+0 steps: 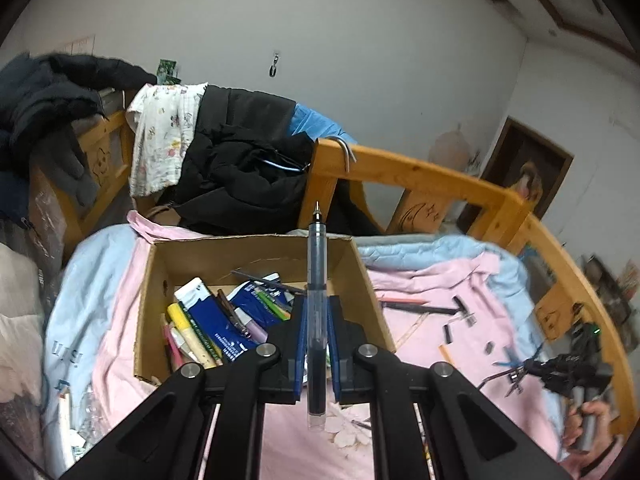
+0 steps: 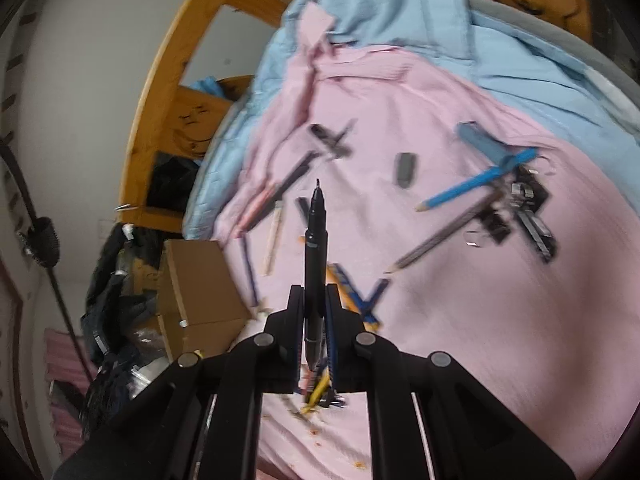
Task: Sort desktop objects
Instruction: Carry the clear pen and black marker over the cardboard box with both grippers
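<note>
From the left wrist I see my left hand-held gripper (image 1: 317, 344) pinching a clear pen (image 1: 317, 320), tip up, over the cardboard box (image 1: 160, 280) of stationery on the pink bed cover (image 1: 460, 292); dark coats (image 1: 240, 160) crowd the wooden rail (image 1: 420, 172) behind. From the right wrist, my right hand-held gripper (image 2: 316, 320) clamps a black marker (image 2: 315, 264) above scattered pencils (image 2: 460, 192) and clips (image 2: 528, 208), blurred

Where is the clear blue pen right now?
Left wrist view, centre: the clear blue pen is clamped in the left gripper, tip up, over the cardboard box.
</note>
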`<action>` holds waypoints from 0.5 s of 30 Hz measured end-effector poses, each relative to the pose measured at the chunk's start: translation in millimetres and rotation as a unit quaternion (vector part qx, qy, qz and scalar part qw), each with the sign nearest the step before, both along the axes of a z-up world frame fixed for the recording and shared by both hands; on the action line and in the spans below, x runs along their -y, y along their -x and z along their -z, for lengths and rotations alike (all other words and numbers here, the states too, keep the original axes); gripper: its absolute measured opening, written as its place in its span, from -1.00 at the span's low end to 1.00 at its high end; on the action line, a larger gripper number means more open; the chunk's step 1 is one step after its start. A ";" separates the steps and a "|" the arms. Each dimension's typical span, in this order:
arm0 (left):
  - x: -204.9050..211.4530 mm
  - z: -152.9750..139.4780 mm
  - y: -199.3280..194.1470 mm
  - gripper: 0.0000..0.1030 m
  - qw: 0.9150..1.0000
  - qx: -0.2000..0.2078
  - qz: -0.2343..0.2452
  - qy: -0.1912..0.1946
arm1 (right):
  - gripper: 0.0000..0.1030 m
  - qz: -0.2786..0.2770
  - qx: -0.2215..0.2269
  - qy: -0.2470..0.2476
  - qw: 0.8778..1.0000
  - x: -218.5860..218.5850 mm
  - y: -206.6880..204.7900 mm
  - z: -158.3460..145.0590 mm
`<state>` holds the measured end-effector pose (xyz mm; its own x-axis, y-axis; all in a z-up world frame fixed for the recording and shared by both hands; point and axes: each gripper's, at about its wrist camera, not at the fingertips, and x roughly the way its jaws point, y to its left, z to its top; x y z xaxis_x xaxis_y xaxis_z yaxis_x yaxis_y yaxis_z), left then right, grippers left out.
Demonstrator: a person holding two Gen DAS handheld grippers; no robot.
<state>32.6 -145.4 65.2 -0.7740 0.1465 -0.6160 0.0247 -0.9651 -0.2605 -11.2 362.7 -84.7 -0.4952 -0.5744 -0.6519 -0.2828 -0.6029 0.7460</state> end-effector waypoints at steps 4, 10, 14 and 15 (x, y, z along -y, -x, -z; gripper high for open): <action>12.2 5.7 12.8 -0.82 1.000 0.002 0.015 -0.007 | -0.80 -0.026 -0.046 0.000 0.999 12.9 2.2 -15.7; 16.9 31.4 25.4 -0.82 0.999 0.048 0.003 -0.008 | -0.80 -0.058 -0.088 -0.018 0.994 38.6 -0.2 -40.9; 22.6 45.6 32.1 -0.82 0.998 0.067 -0.002 -0.001 | -0.80 -0.079 -0.095 -0.033 0.992 62.1 7.1 -53.5; 25.3 49.8 34.6 -0.82 0.997 0.071 -0.002 -0.003 | -0.80 -0.085 -0.097 -0.032 0.991 70.1 10.4 -56.3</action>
